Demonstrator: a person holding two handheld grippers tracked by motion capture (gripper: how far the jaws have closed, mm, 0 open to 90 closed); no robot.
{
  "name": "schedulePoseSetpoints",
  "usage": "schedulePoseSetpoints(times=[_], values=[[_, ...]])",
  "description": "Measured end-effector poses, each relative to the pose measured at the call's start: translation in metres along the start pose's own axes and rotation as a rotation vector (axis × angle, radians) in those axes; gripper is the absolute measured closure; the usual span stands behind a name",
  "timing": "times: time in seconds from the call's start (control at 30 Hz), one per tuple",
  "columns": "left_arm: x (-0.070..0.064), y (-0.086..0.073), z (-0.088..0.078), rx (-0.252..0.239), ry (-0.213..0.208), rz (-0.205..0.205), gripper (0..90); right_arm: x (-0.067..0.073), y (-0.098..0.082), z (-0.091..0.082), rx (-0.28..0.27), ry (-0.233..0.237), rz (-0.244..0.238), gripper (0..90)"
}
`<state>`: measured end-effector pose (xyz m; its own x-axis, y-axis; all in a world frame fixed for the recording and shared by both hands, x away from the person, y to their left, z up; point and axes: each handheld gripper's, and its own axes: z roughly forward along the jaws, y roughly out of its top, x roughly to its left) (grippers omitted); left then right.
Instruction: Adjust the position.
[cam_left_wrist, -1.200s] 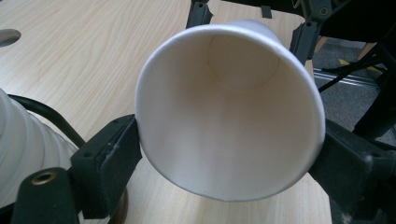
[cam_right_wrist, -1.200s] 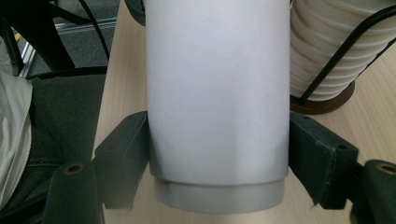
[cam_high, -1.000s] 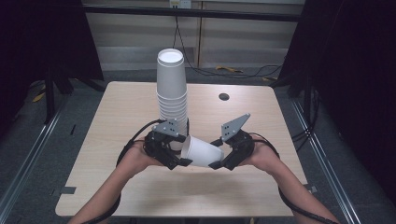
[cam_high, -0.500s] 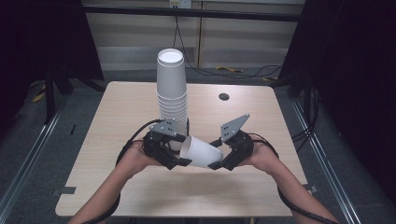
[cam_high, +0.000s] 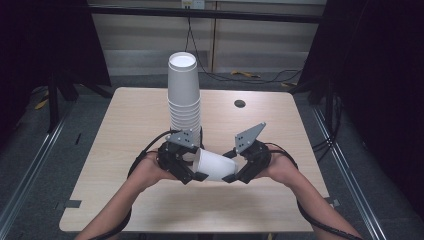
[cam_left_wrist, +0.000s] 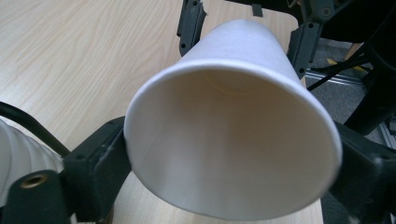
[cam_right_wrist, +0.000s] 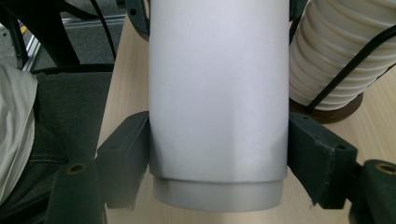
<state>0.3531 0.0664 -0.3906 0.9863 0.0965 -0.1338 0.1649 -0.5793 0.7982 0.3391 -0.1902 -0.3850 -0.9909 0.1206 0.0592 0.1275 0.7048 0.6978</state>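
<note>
Unchanged in place since the earlier frame: paper cup (cam_high: 215, 165), lower centre, axis lying left-right. Left gripper (cam_high: 192, 174) jaws, just opening, flank its rim; right gripper (cam_high: 232, 176) clamps its base.

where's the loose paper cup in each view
high view: paper cup lies sideways between both grippers, near the table's front middle.
left gripper view: its open mouth faces the camera, centre.
right gripper view: its base end is centre, clamped between the fingers.
shared landmark: cup stack, at left and right.
</note>
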Motion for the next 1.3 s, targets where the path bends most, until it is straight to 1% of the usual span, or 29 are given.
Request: schedulePoseSetpoints(times=[0.03,0.07,0.17,0.23,0.27,0.33,0.37,0.47,0.53,0.57,0.6,0.63,0.67,0.73,0.77,0.8,0.87,0.9,0.97,1.07,1.1,1.13,1.2,1.3], values=[[0.0,0.0,-0.001,-0.002,-0.004,0.002,13.1,0.0,-0.001,0.0,-0.006,0.003,0.007,26.2],[0.0,0.0,-0.002,-0.007,0.003,0.003,14.3,0.0,-0.003,0.0,-0.011,-0.022,-0.001,25.7],[0.0,0.002,-0.004,-0.01,0.008,-0.005,14.9,0.0,-0.005,0.001,-0.024,-0.026,0.011,25.6],[0.0,0.004,-0.005,0.012,0.014,-0.006,15.2,-0.001,-0.006,0.001,-0.04,-0.031,0.015,25.2],[0.0,0.005,-0.005,0.01,0.019,-0.008,15.2,-0.001,-0.007,0.002,-0.04,-0.033,0.013,24.9],[0.0,0.006,-0.006,0.022,0.023,-0.004,15.4,0.0,-0.007,0.003,-0.049,-0.046,0.013,23.9],[0.0,0.007,-0.006,0.025,0.023,-0.012,15.4,0.0,-0.007,0.003,-0.047,-0.054,0.014,23.0],[0.0,0.007,-0.006,0.042,0.031,-0.008,15.4,-0.001,-0.008,0.003,-0.047,-0.065,0.029,18.8],[0.0,0.007,-0.006,0.04,0.029,-0.01,15.4,-0.002,-0.008,0.003,-0.05,-0.07,0.039,16.7],[0.0,0.008,-0.007,0.053,0.037,-0.006,15.4,-0.002,-0.009,0.002,-0.046,-0.078,0.047,15.2],[0.0,0.008,-0.007,0.062,0.041,0.001,15.3,-0.002,-0.009,0.001,-0.044,-0.075,0.054,15.0],[-0.001,0.009,-0.006,0.084,0.046,0.003,15.3,-0.002,-0.009,0.001,-0.043,-0.078,0.054,14.8],[-0.001,0.009,-0.006,0.084,0.046,0.003,15.3,-0.002,-0.009,0.001,-0.043,-0.078,0.054,14.8],[-0.002,0.011,-0.005,0.119,0.054,0.012,15.3,-0.002,-0.01,0.0,-0.042,-0.08,0.059,14.6],[-0.003,0.011,-0.005,0.119,0.057,0.012,15.2,-0.002,-0.011,-0.001,-0.042,-0.083,0.065,14.2],[-0.003,0.012,-0.005,0.132,0.058,0.015,15.2,-0.002,-0.012,-0.001,-0.042,-0.081,0.067,14.1],[-0.003,0.012,-0.006,0.142,0.065,0.018,14.9,-0.003,-0.015,-0.001,-0.038,-0.092,0.072,13.7],[-0.002,0.012,-0.006,0.147,0.06,0.016,14.9,-0.003,-0.017,-0.002,-0.041,-0.093,0.077,13.5],[-0.002,0.012,-0.007,0.164,0.07,0.022,14.7,-0.004,-0.021,-0.002,-0.047,-0.104,0.096,13.2],[-0.003,0.012,-0.008,0.183,0.072,0.023,14.6,-0.005,-0.028,-0.003,-0.054,-0.119,0.109,13.3],[-0.003,0.012,-0.008,0.196,0.074,0.026,14.6,-0.006,-0.034,-0.004,-0.058,-0.13,0.124,13.5],[-0.003,0.012,-0.009,0.204,0.078,0.026,14.6,-0.006,-0.034,-0.004,-0.058,-0.13,0.124,13.5],[-0.002,0.012,-0.009,0.223,0.08,0.02,14.6,-0.006,-0.04,-0.004,-0.059,-0.169,0.134,14.2],[-0.003,0.012,-0.01,0.235,0.086,0.019,14.5,-0.007,-0.051,-0.002,-0.071,-0.19,0.165,13.8]])
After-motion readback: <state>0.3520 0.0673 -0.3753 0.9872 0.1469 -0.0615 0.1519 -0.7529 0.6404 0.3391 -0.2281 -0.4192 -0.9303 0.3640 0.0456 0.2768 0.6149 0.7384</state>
